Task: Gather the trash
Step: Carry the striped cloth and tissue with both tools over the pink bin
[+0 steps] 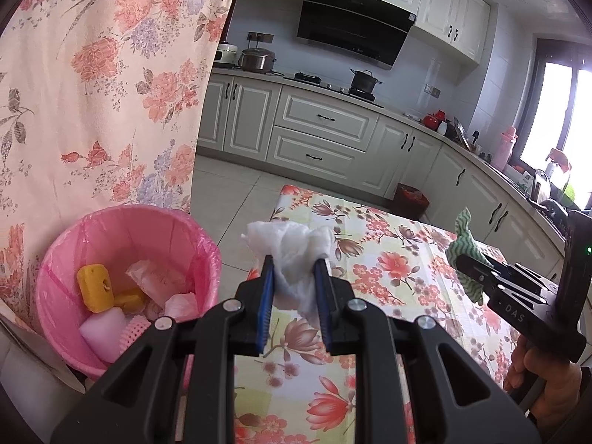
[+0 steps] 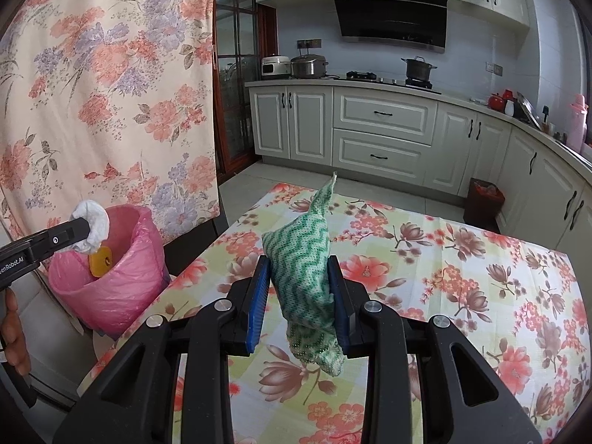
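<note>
The left gripper point(image 1: 294, 264) has its blue fingers point(image 1: 267, 281) pinching a crumpled white tissue point(image 1: 292, 248), the wad bulging up above the tips so nothing drags on the desk point(image 1: 388, 259). Over on the other side, the right gripper point(image 2: 299, 270) clamps a green zigzag cloth point(image 2: 301, 255) at its middle, one corner poking up, the tail hanging below the fingers (a soft thing, so a mid-body grip keeps it from slipping out). Both loads ride clear above the flowered tablecloth. Moving outward: the pink-lined bin point(image 1: 122, 229) sits just off the desk's left edge, beside the floral curtain point(image 1: 103, 74), with yellow blocks point(image 1: 95, 286) and wrappers already inside. From the right wrist view the tissue looks to be at the bin's rim, so the left drop seems the step in hand; the cloth, well apart from the bin, would follow. The bin's mouth is wide open.
</note>
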Tool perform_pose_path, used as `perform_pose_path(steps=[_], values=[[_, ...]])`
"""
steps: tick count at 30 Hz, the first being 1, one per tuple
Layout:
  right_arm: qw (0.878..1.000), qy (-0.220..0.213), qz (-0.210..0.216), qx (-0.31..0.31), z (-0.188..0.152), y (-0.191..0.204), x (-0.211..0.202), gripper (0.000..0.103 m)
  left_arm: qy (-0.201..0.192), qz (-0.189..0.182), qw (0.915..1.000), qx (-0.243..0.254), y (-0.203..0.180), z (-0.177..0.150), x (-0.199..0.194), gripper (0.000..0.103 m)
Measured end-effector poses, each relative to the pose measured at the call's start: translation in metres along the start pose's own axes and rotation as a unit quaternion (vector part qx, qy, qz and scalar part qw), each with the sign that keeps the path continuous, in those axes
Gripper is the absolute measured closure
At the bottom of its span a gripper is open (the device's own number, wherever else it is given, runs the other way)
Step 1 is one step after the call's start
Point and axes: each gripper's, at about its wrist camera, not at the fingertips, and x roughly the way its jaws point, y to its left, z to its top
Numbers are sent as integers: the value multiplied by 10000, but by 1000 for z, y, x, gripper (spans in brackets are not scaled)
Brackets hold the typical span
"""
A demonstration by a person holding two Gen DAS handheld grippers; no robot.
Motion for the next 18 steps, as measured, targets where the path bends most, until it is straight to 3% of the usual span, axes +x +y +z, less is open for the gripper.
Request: perform_pose_path(steps=[18], values=[[9997, 44, 190, -163, 5, 28, 14, 73, -54, 267, 9994, -193, 33, -2, -11, 82]])
